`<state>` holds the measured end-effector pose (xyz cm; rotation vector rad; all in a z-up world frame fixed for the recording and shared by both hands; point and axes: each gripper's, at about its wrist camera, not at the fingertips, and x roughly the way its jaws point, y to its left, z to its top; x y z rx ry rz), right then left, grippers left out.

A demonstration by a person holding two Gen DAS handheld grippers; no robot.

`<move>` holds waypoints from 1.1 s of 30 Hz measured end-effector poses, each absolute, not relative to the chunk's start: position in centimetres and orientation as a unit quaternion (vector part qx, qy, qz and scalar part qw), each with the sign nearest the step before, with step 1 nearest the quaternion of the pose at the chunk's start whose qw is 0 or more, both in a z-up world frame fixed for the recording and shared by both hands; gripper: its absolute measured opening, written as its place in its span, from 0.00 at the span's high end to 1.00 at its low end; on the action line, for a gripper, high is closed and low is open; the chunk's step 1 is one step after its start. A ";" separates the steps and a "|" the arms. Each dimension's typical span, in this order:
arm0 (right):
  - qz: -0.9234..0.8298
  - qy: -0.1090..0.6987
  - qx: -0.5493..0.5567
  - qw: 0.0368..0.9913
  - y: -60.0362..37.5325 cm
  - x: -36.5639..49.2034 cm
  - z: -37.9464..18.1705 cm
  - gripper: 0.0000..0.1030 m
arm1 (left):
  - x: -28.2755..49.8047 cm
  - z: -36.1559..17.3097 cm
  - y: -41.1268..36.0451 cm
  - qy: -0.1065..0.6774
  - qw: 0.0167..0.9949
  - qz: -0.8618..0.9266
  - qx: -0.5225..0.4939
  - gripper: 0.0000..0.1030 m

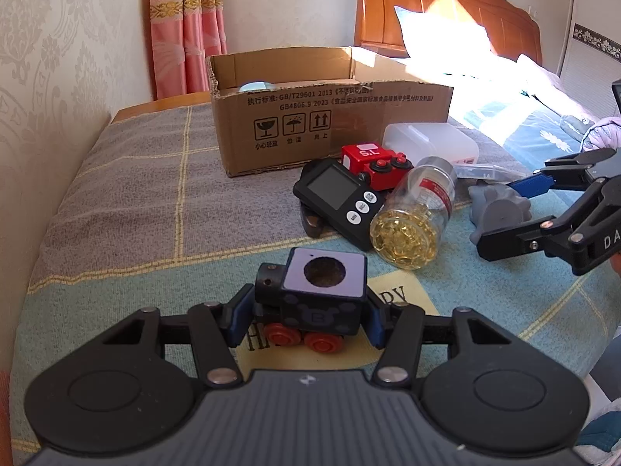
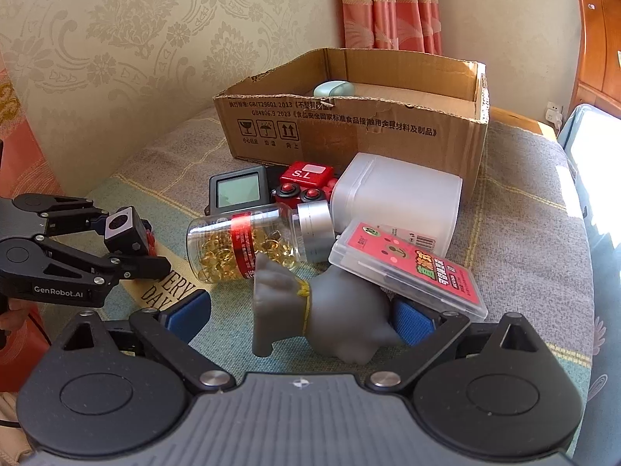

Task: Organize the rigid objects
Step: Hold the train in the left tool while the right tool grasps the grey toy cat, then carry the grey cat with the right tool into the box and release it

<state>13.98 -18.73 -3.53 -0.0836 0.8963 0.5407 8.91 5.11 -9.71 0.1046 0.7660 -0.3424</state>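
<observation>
My left gripper [image 1: 306, 316] is shut on a black toy train [image 1: 318, 295] with red wheels, just above the bedspread; it also shows in the right wrist view [image 2: 124, 233]. My right gripper [image 2: 300, 318] is open around a grey rubber animal toy [image 2: 330, 318], its pads not clearly pressing it; the toy also shows in the left wrist view [image 1: 498, 206]. Beyond lie a pill bottle [image 2: 248, 244], a black timer [image 2: 236, 192], a red toy train [image 2: 308, 182], a frosted white container [image 2: 399, 198] and a clear card case [image 2: 411, 268]. An open cardboard box [image 2: 349, 124] holds a pale green object [image 2: 333, 88].
The bed has a plaid blanket [image 1: 136, 194]. Wallpapered wall at the left, pink curtain [image 1: 186, 27] behind the box, wooden headboard [image 1: 446, 11] at the far right. The objects crowd together in front of the box.
</observation>
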 end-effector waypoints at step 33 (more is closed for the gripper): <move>0.285 0.421 -0.084 0.857 -17.3 10.1 0.8 0.22 | 8.0 -5.8 4.0 0.381 0.908 -0.155 0.082 0.47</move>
